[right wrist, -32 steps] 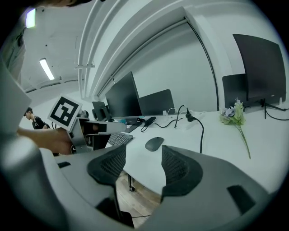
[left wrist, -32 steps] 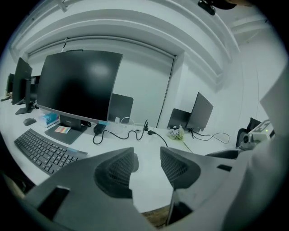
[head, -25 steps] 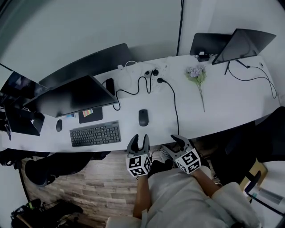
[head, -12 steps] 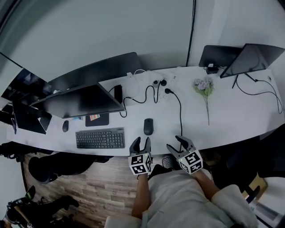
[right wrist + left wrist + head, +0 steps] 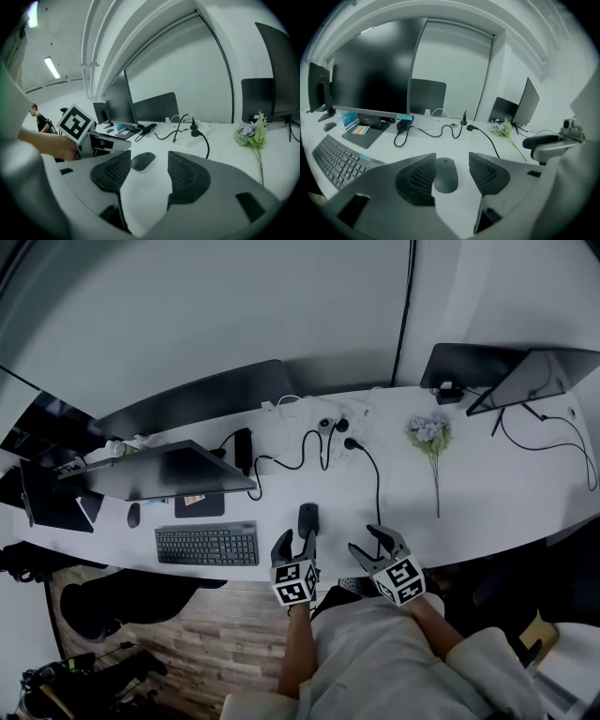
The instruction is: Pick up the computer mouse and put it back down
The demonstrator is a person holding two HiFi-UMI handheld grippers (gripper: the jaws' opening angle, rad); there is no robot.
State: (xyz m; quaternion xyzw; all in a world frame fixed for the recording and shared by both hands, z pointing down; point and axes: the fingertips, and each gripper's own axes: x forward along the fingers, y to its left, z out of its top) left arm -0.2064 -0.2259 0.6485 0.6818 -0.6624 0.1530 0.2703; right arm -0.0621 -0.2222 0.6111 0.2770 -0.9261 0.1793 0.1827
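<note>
My left claw (image 5: 296, 541) has neared the mouse (image 5: 307, 518), jaws just widened (nothing gripped yet, grasp next); right claw (image 5: 372, 542) gapes empty.

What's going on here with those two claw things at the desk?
A person at a white desk holds a two-jaw gripper in each hand. The left gripper is lined up on the dark computer mouse, which lies flat on the desk. Its jaws have just been opening, and the mouse sits in line with the gap at their tips, not yet gripped. The right gripper hovers beside it with its jaws apart and nothing between them.
</note>
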